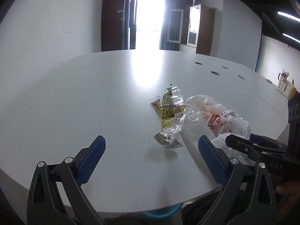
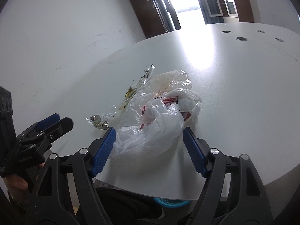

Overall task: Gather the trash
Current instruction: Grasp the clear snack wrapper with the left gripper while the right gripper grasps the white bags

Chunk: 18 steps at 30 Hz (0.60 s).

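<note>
A: Where's the trash?

B: On my white table [image 2: 234, 93]. A crumpled plastic bag [image 2: 155, 123] sits between my right gripper [image 2: 148, 140] pads, jaws partly open, barely touching it. A clear wrapper [image 1: 168, 116] lies just left.

A: The left gripper [image 1: 151, 150]?

B: Wide open, empty, wrapper just ahead.

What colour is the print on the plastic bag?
Red print on the translucent white plastic bag, clearest in the right wrist view.
</note>
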Tool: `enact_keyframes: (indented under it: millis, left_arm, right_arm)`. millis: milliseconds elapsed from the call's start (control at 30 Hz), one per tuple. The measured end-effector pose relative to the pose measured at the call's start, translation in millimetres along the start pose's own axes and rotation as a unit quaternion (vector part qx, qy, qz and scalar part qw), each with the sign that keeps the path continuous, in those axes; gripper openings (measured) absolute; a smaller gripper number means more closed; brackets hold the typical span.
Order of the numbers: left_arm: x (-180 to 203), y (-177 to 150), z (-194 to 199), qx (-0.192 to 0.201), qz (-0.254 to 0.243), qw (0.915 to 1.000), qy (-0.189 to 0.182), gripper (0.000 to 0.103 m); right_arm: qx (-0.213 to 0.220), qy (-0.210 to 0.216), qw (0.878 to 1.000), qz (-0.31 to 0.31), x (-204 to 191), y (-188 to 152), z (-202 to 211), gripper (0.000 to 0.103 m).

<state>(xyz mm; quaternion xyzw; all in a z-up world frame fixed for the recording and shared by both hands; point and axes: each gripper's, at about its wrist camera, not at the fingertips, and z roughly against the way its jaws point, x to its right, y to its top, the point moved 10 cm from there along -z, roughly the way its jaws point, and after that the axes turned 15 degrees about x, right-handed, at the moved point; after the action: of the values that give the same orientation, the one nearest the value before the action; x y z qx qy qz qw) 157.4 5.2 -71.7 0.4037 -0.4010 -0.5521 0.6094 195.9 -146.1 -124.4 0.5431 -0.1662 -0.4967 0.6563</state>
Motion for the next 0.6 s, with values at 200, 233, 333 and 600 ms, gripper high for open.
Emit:
enact_keyframes:
  millis: [200, 233, 333, 600]
  left_arm:
    - [21.6, -13.5, -36.7, -0.032, -0.053, 0.9981, -0.008, 0.095]
    - [23.4, -16.2, -41.5, -0.037, -0.053, 0.9978, -0.011, 0.093]
    - [23.9, -21.6, -52.3, -0.048, -0.050, 0.9976, -0.009, 0.072]
    - [14.1, -25.3, -38.7, -0.040, -0.013, 0.9991, 0.001, 0.013]
  right_arm:
    - [-0.010, -0.003, 1.000, -0.003, 10.7, -3.9, -5.4, 0.040]
    - [-0.010, -0.002, 1.000, -0.003, 10.7, -4.3, -5.0, 0.035]
    - [-0.010, -0.004, 1.000, -0.001, 12.0, -4.8, -2.6, 0.023]
    - [0.013, -0.008, 1.000, 0.010, 11.7, 1.9, 15.8, 0.013]
